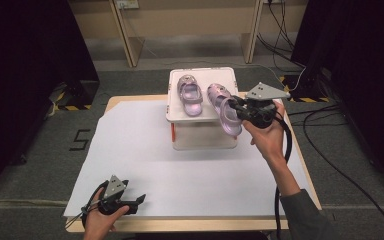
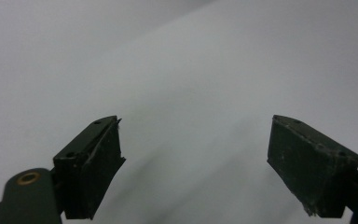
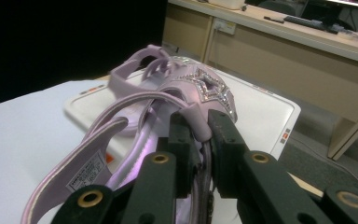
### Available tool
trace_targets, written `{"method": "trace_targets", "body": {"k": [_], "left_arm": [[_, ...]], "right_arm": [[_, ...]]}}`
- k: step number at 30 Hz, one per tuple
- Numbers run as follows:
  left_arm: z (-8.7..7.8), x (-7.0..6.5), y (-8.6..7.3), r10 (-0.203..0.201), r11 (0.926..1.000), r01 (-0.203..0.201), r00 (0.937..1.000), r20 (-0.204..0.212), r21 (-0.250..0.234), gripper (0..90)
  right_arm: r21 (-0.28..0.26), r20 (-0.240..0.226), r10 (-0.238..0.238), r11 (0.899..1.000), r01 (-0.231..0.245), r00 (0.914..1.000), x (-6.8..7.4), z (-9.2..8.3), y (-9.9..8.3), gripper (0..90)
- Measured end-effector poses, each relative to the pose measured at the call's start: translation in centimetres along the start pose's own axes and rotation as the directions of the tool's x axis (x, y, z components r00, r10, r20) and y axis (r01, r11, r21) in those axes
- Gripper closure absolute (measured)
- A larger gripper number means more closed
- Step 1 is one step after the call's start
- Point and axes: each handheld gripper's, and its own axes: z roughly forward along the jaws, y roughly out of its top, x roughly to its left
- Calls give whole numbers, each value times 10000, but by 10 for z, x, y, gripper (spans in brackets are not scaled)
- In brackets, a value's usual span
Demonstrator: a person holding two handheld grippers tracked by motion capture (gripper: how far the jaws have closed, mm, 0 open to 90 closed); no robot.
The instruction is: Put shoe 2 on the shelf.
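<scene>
A lilac sandal [image 1: 190, 95] lies flat on the lid of a white box [image 1: 177, 116] at the back of the table. A second lilac sandal [image 1: 223, 111] hangs tilted over the lid's right front corner, with my right gripper [image 1: 234, 106] shut on its side. In the right gripper view the jaws of my right gripper [image 3: 204, 123] pinch the upper of this sandal [image 3: 168, 88] just below its rhinestone star. My left gripper [image 1: 139, 201] rests low at the table's front left, open. In the left gripper view, my left gripper [image 2: 196, 158] has only the white sheet [image 2: 205, 70] between its jaws.
A white sheet [image 1: 145, 165] covers most of the wooden table [image 1: 307, 175]. The white box stands at the far middle with an orange latch [image 1: 172, 134] on its left side. Cables [image 1: 330, 125] lie on the floor to the right, and desk legs [image 1: 125, 30] stand beyond.
</scene>
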Motion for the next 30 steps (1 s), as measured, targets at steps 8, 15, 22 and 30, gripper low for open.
{"method": "trace_targets", "body": {"k": [8,15,22,30], "left_arm": [[0,0,0,-11,10000,11,10000,13,-1,168],[0,0,0,-31,10000,31,10000,17,-5,169],[0,0,0,-31,10000,31,10000,24,-18,168],[-1,0,0,-23,10000,23,10000,47,-40,168]], "right_arm": [[109,378,391,9992,-396,9985,-14,29,2,806],[266,699,387,9988,-406,9968,-19,53,8,806],[652,1210,81,9977,-161,9926,-19,76,15,803],[911,1546,42,9957,-184,9880,-16,94,18,800]]}}
